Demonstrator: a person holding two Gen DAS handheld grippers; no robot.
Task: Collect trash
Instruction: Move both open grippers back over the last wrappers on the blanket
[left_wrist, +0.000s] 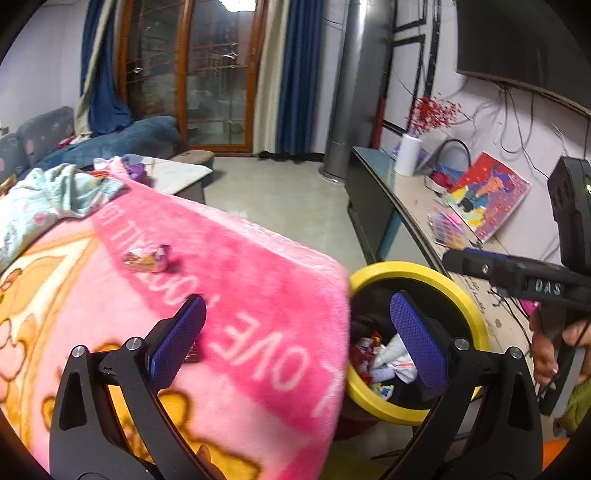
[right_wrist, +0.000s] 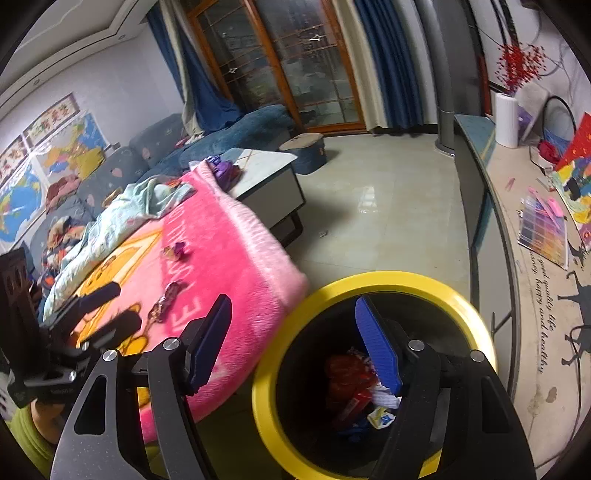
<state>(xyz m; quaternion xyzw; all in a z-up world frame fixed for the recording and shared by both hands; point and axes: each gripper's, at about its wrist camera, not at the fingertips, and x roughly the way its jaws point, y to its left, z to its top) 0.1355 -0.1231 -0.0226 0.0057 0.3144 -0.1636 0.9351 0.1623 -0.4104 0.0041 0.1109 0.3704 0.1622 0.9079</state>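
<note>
While both jaws gape empty, L gripper (left_wrist: 297, 332) & R gripper (right_wrist: 295, 338) hang over bin (right_wrist: 373, 278).

Blanket (left_wrist: 229, 266): hot pink with white lettering, a paler pink edge, and orange-yellow cartoon figures on a cream ground. Bin (right_wrist: 373, 282): yellow rim, black inside; contents red, white and blue. Wrapper (left_wrist: 147, 258): purple and orange, shiny. Second wrapper (right_wrist: 166, 301): dark brown-purple. Cloth (left_wrist: 55, 195): pale blue-green with a small print. Curtains (left_wrist: 299, 74): blue beside cream. Door frame (left_wrist: 183, 74): orange-brown wood. Finger pads (right_wrist: 380, 350): blue, finely ribbed, on black arms. Floor (right_wrist: 388, 206): pale grey-green tile.
</note>
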